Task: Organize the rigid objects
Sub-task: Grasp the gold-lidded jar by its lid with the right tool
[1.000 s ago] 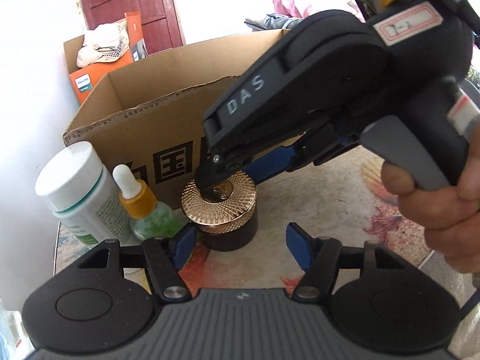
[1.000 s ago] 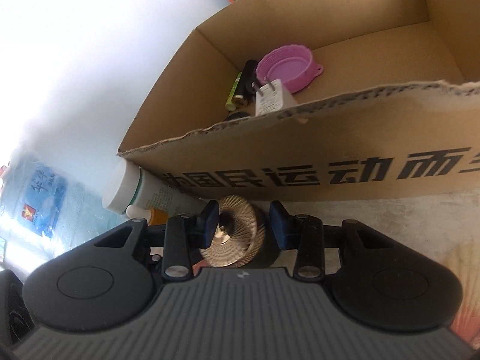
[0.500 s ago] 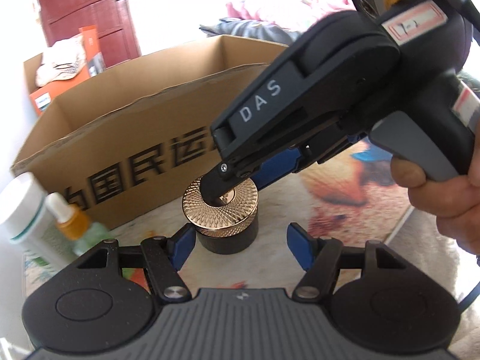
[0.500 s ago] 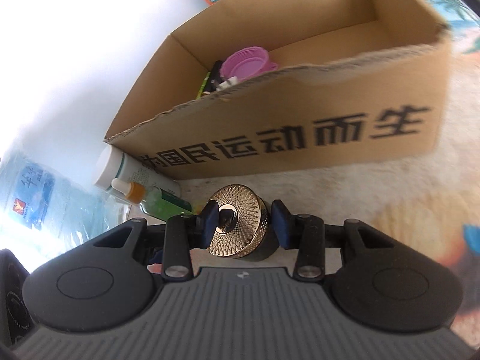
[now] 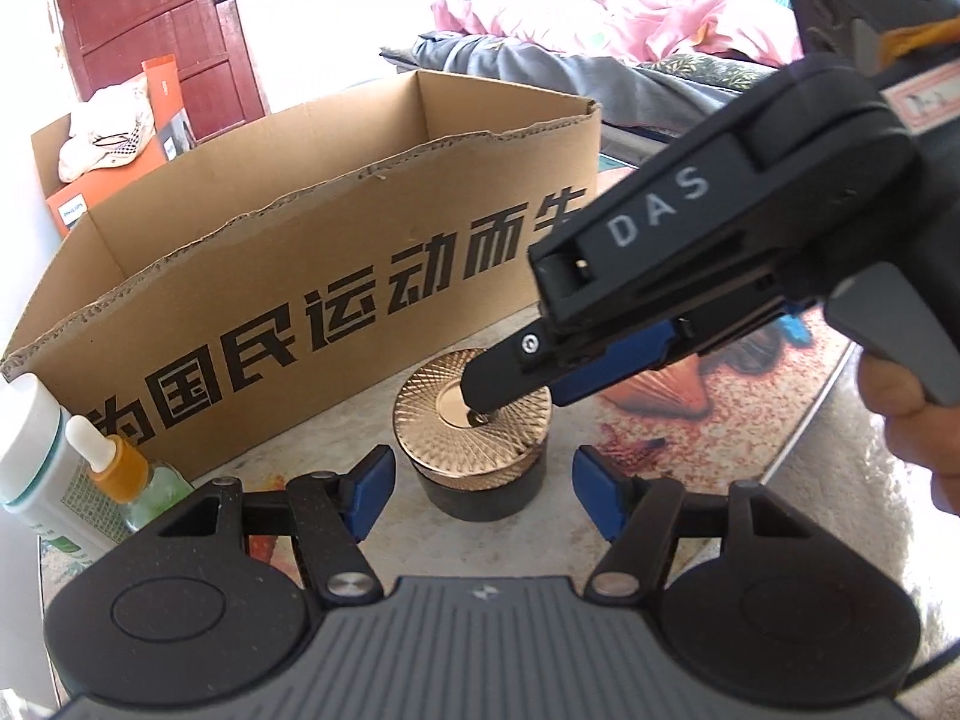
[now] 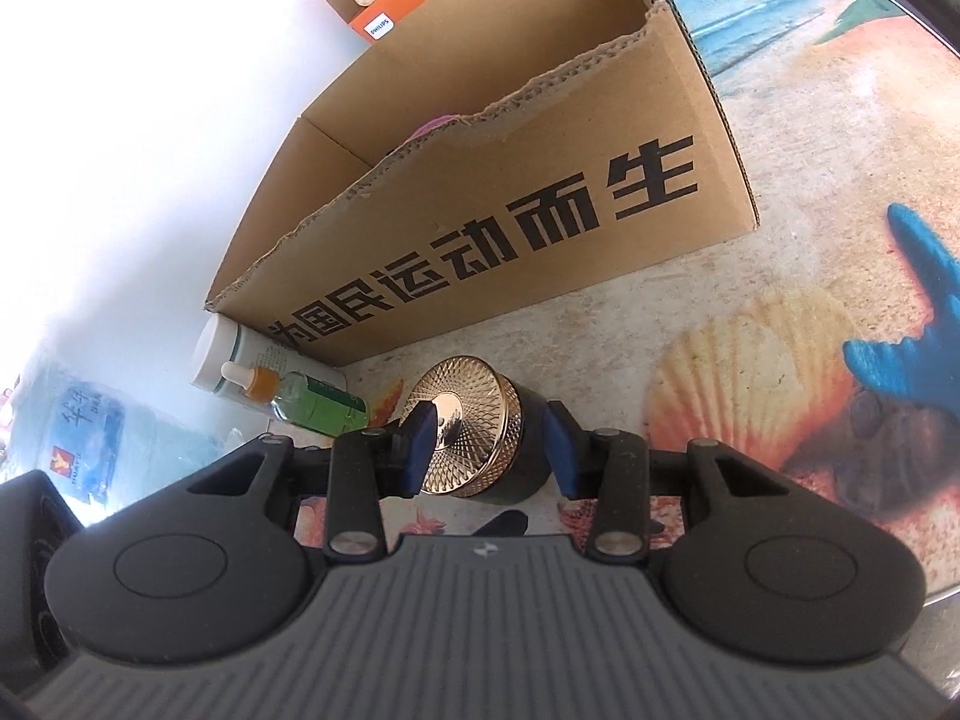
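Observation:
A dark round jar with a gold patterned lid (image 5: 474, 420) stands on the table in front of the cardboard box (image 5: 336, 276). My left gripper (image 5: 483, 495) is open, its blue pads on either side of the jar without touching. My right gripper (image 6: 489, 450) is open around the same jar (image 6: 480, 426), pads apart from it. In the left wrist view the right gripper's finger (image 5: 504, 372) hangs over the lid. A white bottle (image 5: 36, 462) and a green dropper bottle (image 5: 129, 474) stand at the left.
The open box (image 6: 540, 192) holds a purple item (image 6: 432, 126). An orange box (image 5: 120, 168) with a white cap sits behind it. The round table has a seashell-print cover (image 6: 750, 372). A water jug (image 6: 78, 432) stands at far left.
My right gripper has opened and let go of the jar, which now stands on the table. Both views have pulled back and right, away from the box.

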